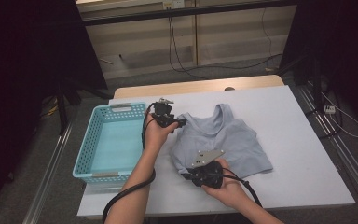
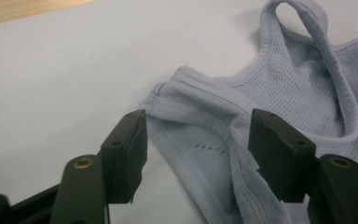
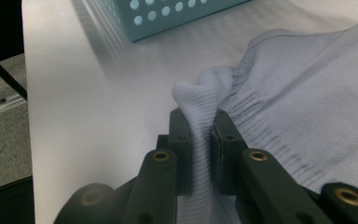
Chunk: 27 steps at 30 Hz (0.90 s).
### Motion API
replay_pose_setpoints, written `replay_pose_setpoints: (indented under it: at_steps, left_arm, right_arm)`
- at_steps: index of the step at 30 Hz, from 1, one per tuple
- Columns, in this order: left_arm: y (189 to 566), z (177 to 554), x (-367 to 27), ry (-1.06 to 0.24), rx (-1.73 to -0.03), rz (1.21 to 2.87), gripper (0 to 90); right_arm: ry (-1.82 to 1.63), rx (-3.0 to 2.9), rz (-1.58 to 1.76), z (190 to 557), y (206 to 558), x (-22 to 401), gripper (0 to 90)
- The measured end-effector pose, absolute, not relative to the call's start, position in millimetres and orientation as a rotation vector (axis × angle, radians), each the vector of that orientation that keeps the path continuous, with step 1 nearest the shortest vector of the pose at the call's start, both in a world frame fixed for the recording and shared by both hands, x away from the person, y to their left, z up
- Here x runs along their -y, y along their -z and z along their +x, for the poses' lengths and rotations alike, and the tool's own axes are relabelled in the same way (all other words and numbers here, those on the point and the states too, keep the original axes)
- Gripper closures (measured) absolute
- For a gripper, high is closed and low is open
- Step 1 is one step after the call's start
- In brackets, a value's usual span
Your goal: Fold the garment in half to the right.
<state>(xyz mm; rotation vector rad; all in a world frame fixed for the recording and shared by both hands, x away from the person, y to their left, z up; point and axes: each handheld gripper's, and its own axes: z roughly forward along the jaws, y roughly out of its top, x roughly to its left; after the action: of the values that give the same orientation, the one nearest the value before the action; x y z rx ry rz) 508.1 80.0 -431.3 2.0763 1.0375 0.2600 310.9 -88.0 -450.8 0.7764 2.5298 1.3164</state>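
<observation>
- A pale blue tank top (image 1: 223,140) lies flat near the middle of the white table (image 1: 298,140), its neck toward the far edge.
- Just to its left stands a light blue perforated basket (image 1: 85,144), close to the table's left edge; bare table separates it from the garment.
- The left gripper (image 1: 179,123) sits at the top's left shoulder strap, between basket and garment. The left gripper view shows its jaws spread, with the strap's folded end (image 2: 191,100) lying between them; neither pad seems to press the cloth, though the right pad's contact is hard to judge.
- The right gripper (image 1: 189,173) is at the near left corner of the hem. In the right gripper view its jaws are pressed together on a bunched ridge of ribbed hem (image 3: 205,93).
- The high view hides that pinch beneath the grey plate (image 1: 206,157) and the hand (image 1: 228,189); the gripper views show it.
- The right gripper view also catches the basket's corner (image 3: 168,18) beyond the hem.
- Cables (image 1: 182,51) hang along the far wall, off the table.
</observation>
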Motion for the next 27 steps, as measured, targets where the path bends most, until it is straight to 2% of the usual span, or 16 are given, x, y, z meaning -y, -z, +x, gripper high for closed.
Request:
replay_pose_setpoints:
  at_steps: [13, 18, 27]
  left_arm:
    - [448.4, 526.1, -75.3, -0.296, -1.063, 2.085, 49.4]
    - [451.6, 533.5, -73.2, -0.292, -1.066, 2.112, 58.5]
    - [456.6, 537.5, -70.9, -0.255, -1.083, 2.145, 68.5]
  right_arm:
    - [-1.344, -2.538, 0.777, 306.4, 447.8, 90.7, 81.7]
    - [-1.359, -2.534, 0.790, 303.3, 446.9, 93.2, 81.7]
    - [-1.342, -2.542, 0.781, 301.7, 450.9, 93.3, 81.7]
